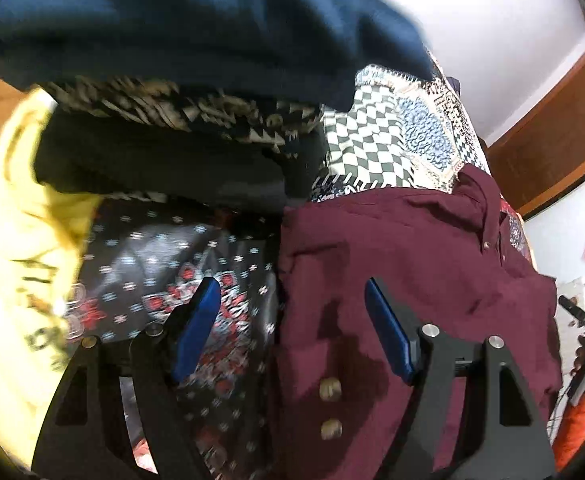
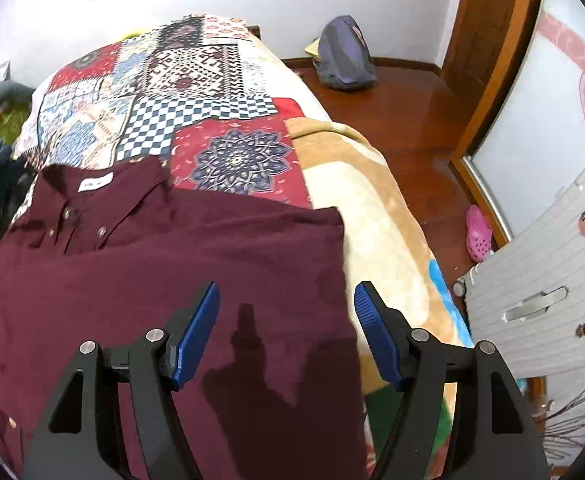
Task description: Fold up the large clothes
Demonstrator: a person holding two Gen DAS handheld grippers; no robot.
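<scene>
Nearest the cameras, the left gripper (image 1: 288, 330) and the right gripper (image 2: 286, 334) both hover with fingers spread and holding nothing, one over each side edge of the maroon shirt (image 2: 164, 280), probably because those edges are what the next fold would lift. The shirt lies flat, collar away, on the patchwork bedspread (image 2: 196, 96). Only the left view shows the pile of other clothes (image 1: 172, 132) beside the shirt; only the right shows the backpack (image 2: 344, 56) beyond it.
</scene>
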